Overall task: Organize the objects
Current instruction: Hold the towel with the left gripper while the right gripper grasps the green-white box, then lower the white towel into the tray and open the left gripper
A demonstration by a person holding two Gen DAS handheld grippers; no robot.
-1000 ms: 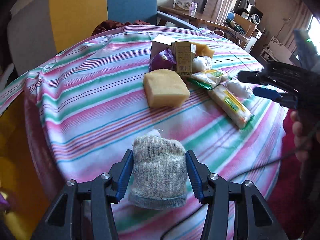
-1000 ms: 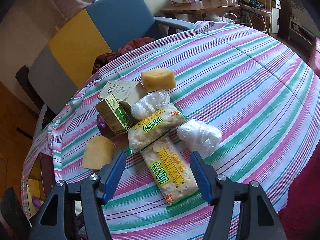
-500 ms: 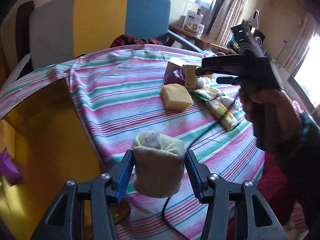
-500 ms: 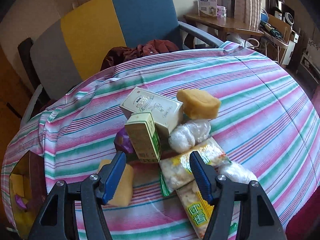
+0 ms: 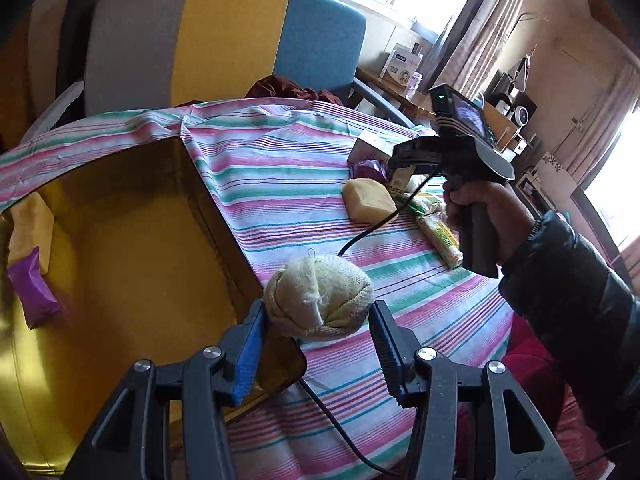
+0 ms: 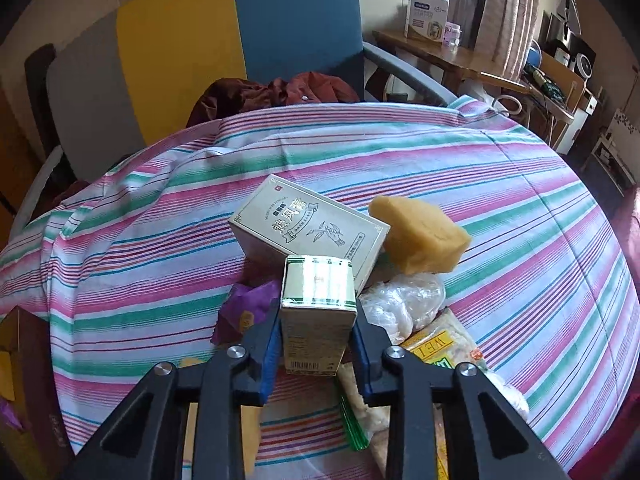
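My left gripper (image 5: 316, 332) is shut on a rolled beige sock bundle (image 5: 320, 300), which hangs over the rim of an open box with a yellow inside (image 5: 140, 260) beside the table. That box holds a purple packet (image 5: 32, 294) and a pale sponge (image 5: 30, 228). My right gripper (image 6: 318, 332) has its jaws closing on a small green carton (image 6: 318, 308), with both pads pressed against its sides. The carton stands in the pile, in front of a larger pale box (image 6: 308, 228). In the left wrist view a person's hand (image 5: 476, 208) holds that gripper.
On the striped tablecloth (image 6: 480, 184) lie a yellow sponge (image 6: 420, 240), a purple packet (image 6: 248, 304), a plastic-wrapped white lump (image 6: 404, 300) and cracker packs (image 6: 440, 344). Another sponge (image 5: 370, 200) lies nearer the box. An armchair (image 6: 240, 40) stands behind. A cable (image 5: 360, 240) trails across the cloth.
My left gripper carried the sock bundle off the table towards the yellow box. My right gripper swung over the pile to the small green carton and shut on it.
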